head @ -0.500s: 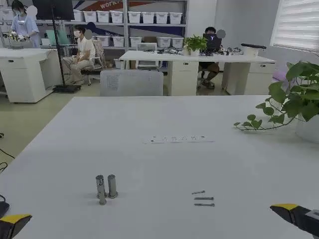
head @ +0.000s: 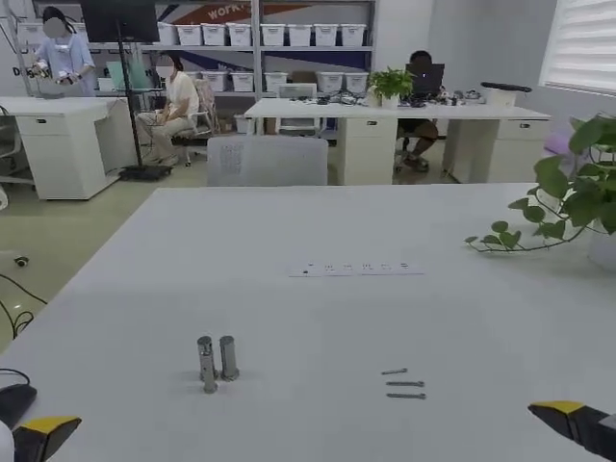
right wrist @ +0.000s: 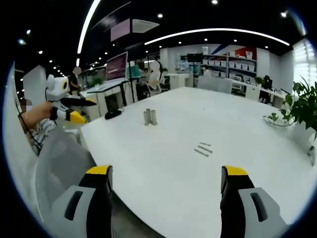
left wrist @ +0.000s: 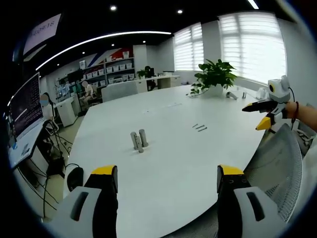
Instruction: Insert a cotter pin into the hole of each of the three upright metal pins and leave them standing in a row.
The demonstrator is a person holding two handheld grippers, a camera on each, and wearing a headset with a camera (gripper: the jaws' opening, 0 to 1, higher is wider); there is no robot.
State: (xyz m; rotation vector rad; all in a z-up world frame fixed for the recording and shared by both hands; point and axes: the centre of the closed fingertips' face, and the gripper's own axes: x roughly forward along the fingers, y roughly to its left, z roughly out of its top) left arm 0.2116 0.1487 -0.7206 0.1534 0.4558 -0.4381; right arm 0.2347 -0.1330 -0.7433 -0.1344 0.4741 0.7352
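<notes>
My left gripper with jaws spread wide and holding nothing, my right gripper equally wide and empty, both at the near edge of the white table, three metal pins upright in a tight cluster, three cotter pins lying flat, well apart to their right.

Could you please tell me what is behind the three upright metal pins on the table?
Behind the metal pins is bare white table, then a power strip farther back and to the right. The front pin covers the lower part of one pin behind it.
</notes>
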